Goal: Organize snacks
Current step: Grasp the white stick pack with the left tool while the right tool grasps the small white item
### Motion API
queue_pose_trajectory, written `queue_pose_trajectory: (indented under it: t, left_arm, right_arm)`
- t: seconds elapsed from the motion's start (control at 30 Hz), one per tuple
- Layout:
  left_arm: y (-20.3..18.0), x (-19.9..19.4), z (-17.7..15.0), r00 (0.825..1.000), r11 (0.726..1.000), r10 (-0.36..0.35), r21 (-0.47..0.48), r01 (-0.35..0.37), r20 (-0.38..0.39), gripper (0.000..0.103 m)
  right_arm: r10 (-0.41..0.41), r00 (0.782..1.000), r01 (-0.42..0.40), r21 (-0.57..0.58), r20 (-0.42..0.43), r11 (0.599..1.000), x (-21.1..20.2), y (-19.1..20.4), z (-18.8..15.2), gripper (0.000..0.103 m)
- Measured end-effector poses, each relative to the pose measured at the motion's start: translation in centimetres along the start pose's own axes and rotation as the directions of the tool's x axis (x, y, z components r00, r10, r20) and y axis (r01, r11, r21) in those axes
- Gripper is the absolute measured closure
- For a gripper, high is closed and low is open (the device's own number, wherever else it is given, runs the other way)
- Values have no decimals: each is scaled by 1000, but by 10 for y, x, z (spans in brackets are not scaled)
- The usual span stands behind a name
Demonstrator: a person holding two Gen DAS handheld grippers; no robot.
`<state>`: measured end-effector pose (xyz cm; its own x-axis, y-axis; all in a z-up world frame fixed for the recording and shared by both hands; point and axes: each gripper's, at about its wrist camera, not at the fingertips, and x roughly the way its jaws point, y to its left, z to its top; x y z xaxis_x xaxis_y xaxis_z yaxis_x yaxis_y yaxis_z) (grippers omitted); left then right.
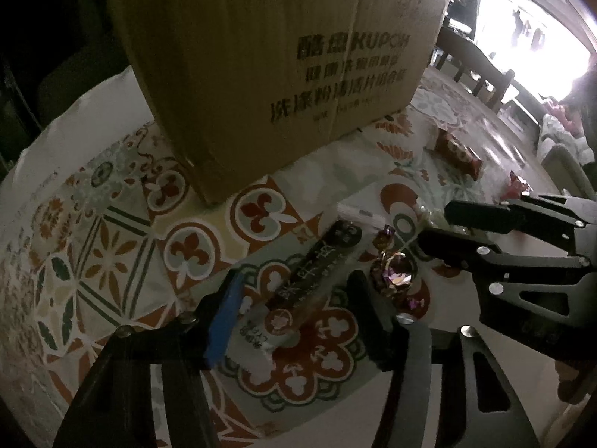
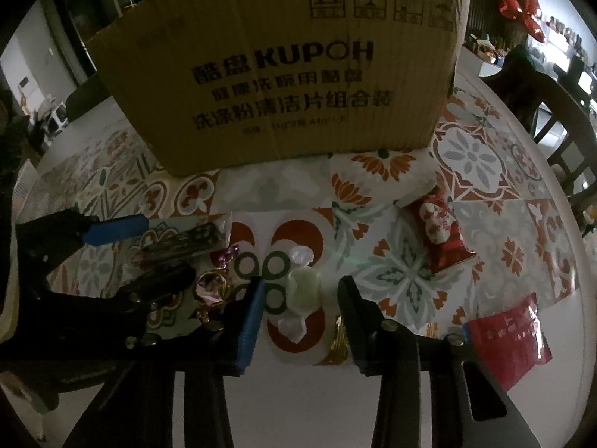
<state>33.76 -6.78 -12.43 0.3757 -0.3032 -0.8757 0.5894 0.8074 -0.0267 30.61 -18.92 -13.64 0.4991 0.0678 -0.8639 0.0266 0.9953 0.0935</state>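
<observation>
Between the left hand-held gripper's parted jaws, a dark snack bar lies lengthwise toward the cardboard box.

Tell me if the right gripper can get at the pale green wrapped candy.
Probably yes: the pale green wrapped candy lies between the right gripper fingers on the tablecloth, nothing covering it.

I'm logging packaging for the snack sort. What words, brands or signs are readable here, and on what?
"KUPOH", after two Chinese characters: cardboard box front.
Three rows of Chinese print beneath: too blurred to quote.
Four handling symbols: box top right; captions unreadable.
Dark snack bar: light characters, unreadable.
Red packet: pale print, too small.
</observation>
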Motion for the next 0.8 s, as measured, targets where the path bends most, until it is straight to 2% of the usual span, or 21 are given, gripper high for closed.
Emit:
queue_pose_trajectory:
  t: [0.1, 0.13, 0.23, 0.37, 0.63, 0.8]
  left_arm:
    - [-1, -2, -1, 1000, 1000, -4, -5, 4, 8, 59]
    - [-1, -3, -2, 1000, 1000, -6, -5, 6, 10, 66]
    - [-2, -3, -2, 1000, 1000, -11, -8, 11, 11, 79]
    - [0, -8, -5, 1000, 999, -16, -31, 17, 20, 83]
    - [-6, -31, -9, 997, 999, 29, -44, -26, 70, 85]
    - [-11, -49, -13, 995, 998, 30, -56, -24, 100, 85]
  right_arm:
    - [7, 1000, -7, -1, 2, 1000, 0, -1, 0, 76]
    - [12, 1000, -12, 0, 1, 1000, 0, -2, 0, 80]
    - [23, 1000, -23, -1, 2, 1000, 0, -2, -1, 83]
    - [31, 1000, -31, 3, 4, 1000, -1, -2, -3, 83]
    - [41, 998, -40, -5, 38, 999, -18, -4, -4, 83]
    - [55, 996, -55, -6, 71, 998, -36, -6, -4, 83]
